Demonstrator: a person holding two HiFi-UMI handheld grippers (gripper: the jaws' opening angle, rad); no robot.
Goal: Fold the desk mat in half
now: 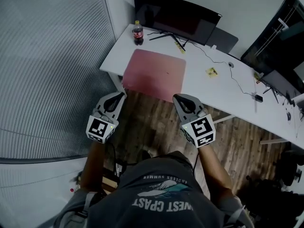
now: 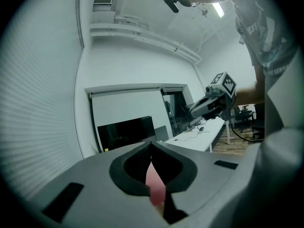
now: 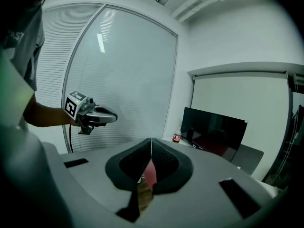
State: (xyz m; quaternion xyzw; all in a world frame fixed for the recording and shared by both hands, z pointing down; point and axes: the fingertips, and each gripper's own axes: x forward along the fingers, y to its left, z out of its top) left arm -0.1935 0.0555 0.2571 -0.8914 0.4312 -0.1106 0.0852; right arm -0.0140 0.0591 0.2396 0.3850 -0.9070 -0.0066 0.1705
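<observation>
The pink desk mat (image 1: 154, 75) lies flat and unfolded on the white desk (image 1: 204, 87), its near edge at the desk's front edge. My left gripper (image 1: 123, 94) hovers just before the mat's near left corner, shut and empty. My right gripper (image 1: 175, 97) hangs before the near right corner, also shut with nothing in it. In the left gripper view the closed jaws meet in a line, with a sliver of the mat (image 2: 155, 185) showing below and the right gripper (image 2: 209, 104) off to the side. The right gripper view shows its own jaws closed and the left gripper (image 3: 95, 115) to its left.
A cola bottle (image 1: 137, 33) stands at the desk's far left corner, beside a dark monitor (image 1: 178, 15). A yellow note (image 1: 212, 71) and thin cables (image 1: 240, 82) lie right of the mat. A blind-covered glass wall (image 1: 52, 56) runs along the left. Wooden floor (image 1: 152, 122) lies beneath the grippers.
</observation>
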